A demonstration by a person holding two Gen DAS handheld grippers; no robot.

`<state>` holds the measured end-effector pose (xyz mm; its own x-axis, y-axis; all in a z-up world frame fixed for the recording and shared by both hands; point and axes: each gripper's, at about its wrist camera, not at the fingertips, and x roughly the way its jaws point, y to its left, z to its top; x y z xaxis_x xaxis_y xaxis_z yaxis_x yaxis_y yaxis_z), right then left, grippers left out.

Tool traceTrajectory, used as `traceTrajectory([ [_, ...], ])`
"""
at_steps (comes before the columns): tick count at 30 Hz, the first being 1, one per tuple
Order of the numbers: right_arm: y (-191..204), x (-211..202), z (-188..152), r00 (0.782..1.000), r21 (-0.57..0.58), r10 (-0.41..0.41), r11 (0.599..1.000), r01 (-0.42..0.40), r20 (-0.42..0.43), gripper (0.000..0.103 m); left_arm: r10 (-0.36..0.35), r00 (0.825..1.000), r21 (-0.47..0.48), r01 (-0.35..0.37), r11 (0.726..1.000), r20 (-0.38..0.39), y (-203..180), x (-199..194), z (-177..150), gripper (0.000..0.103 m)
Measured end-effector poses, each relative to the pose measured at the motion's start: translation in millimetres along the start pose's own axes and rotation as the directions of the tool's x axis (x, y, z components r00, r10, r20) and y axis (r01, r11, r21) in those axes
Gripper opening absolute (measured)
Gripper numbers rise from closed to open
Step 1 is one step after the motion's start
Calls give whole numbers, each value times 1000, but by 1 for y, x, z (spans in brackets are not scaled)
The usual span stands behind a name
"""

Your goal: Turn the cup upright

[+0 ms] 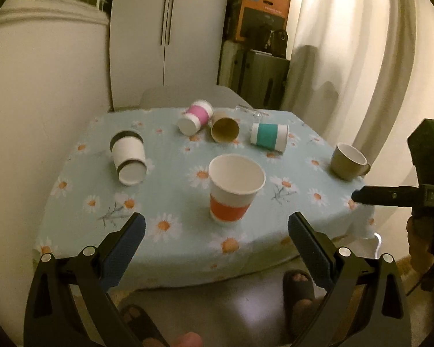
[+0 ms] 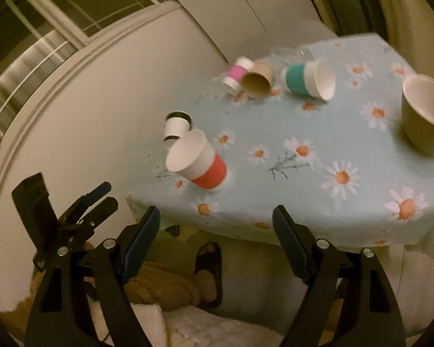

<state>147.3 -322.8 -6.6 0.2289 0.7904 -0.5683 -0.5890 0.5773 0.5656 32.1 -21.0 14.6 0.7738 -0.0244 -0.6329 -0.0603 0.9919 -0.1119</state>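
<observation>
A white paper cup with an orange band [image 1: 233, 189] stands upright near the table's front edge, mouth up; it also shows in the right wrist view [image 2: 198, 160]. Four cups lie on their sides: black-banded [image 1: 128, 156] [image 2: 177, 125], pink-banded [image 1: 196, 117] [image 2: 237, 72], plain brown [image 1: 225, 129] [image 2: 259, 82] and teal-banded [image 1: 269, 136] [image 2: 309, 80]. My left gripper [image 1: 216, 228] is open and empty, just in front of the orange cup. My right gripper [image 2: 216, 222] is open and empty, off the front edge; it shows from the side in the left wrist view [image 1: 358, 196].
An olive mug [image 1: 349, 161] [image 2: 426, 114] stands upright at the table's right. The table carries a light-blue daisy cloth [image 1: 170, 190] [image 2: 318, 133]. A clear glass [image 1: 250, 111] lies at the back. A chair [image 1: 185, 95], wall and curtain surround the table. Sandalled feet [image 1: 299, 284] are below.
</observation>
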Motion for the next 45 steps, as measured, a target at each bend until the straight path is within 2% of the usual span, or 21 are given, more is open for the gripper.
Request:
traceTrajectory([
  [4, 20, -4, -9, 994, -79, -85, 993, 90, 65, 79, -28, 1000, -24, 28, 999, -2, 13, -5, -9, 96],
  [8, 28, 5, -19, 991, -105, -126, 986, 129, 39, 79, -55, 999, -52, 55, 997, 2, 25, -6, -15, 96],
  [13, 42, 10, -25, 987, -171, -151, 973, 157, 50, 79, -98, 995, -83, 95, 992, -36, 32, 1, -20, 96],
  [22, 47, 23, -24, 970, -249, -232, 938, 242, 67, 79, -108, 991, -49, 105, 993, -82, 20, 10, -23, 96],
  [24, 47, 19, -24, 969, -250, -227, 937, 244, 96, 79, -110, 990, -45, 106, 993, -92, 19, 12, -23, 96],
  [30, 40, 15, -20, 978, -210, -187, 956, 203, 92, 79, -109, 987, -44, 104, 994, -118, 17, 17, -24, 96],
  [33, 41, 16, -20, 976, -217, -198, 953, 213, 91, 79, -105, 987, -37, 101, 994, -123, 17, 19, -24, 96],
  [36, 46, 15, -22, 964, -240, -235, 936, 258, 122, 79, -104, 987, -34, 101, 994, -121, 16, 19, -24, 96],
  [45, 52, 15, -26, 961, -275, -244, 922, 271, 128, 79, -79, 990, -12, 78, 997, -120, 11, 19, -26, 96],
])
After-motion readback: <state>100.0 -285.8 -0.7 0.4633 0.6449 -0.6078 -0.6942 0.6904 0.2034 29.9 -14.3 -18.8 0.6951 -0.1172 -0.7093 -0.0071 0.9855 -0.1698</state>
